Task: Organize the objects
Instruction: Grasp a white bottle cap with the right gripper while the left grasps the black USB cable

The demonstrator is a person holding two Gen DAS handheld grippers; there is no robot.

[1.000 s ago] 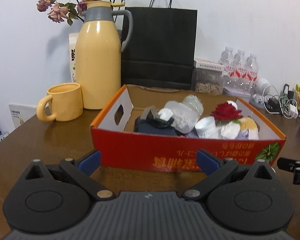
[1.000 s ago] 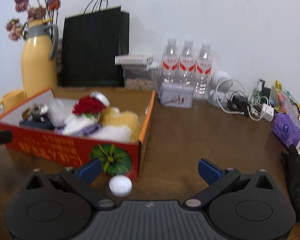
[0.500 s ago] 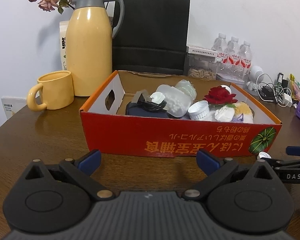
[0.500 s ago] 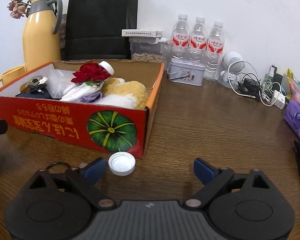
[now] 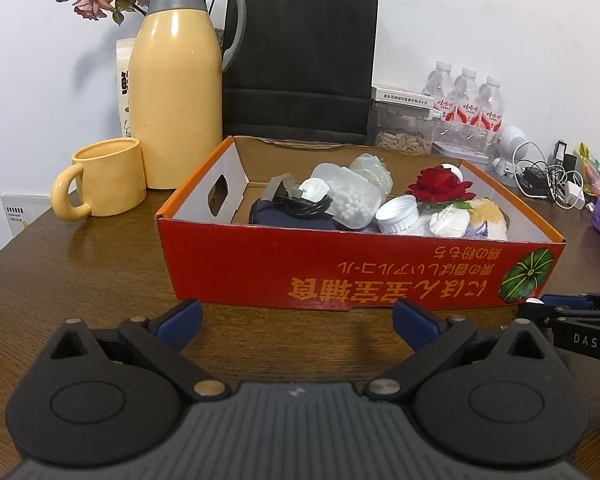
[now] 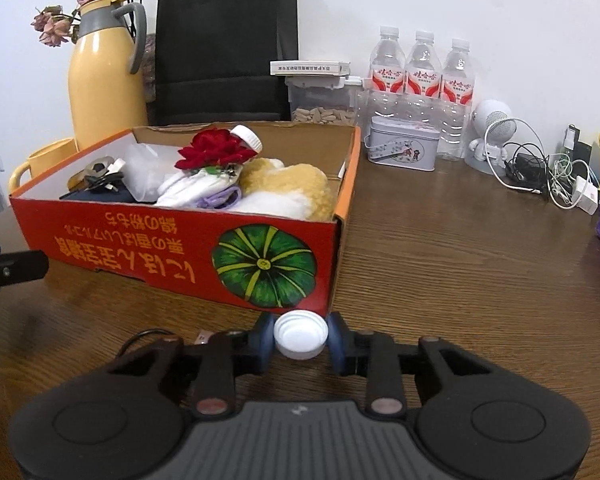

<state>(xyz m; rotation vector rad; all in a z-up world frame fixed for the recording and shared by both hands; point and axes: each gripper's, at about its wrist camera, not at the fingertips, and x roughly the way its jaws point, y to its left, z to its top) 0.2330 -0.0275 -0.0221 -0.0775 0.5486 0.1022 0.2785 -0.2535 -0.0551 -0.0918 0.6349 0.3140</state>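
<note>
A red cardboard box [image 5: 340,268] [image 6: 148,256] sits on the brown table, filled with a red rose [image 6: 214,152], plastic containers, a white lid, a plush toy and a dark pouch. My right gripper [image 6: 300,338] is shut on a white bottle cap [image 6: 300,334] at the table surface, just in front of the box's right front corner. In the left wrist view the right gripper [image 5: 556,304] shows at the right edge. My left gripper [image 5: 296,316] is open and empty in front of the box's long side.
A yellow thermos [image 5: 178,92] and yellow mug [image 5: 104,180] stand left of the box. A black paper bag [image 6: 224,44], seed container, three water bottles [image 6: 420,80], a tin [image 6: 404,148], a small white speaker and tangled cables [image 6: 540,172] line the back and right.
My right gripper moved onto the white cap and closed on it. The left gripper drew back slightly, so the box looks lower and farther.
</note>
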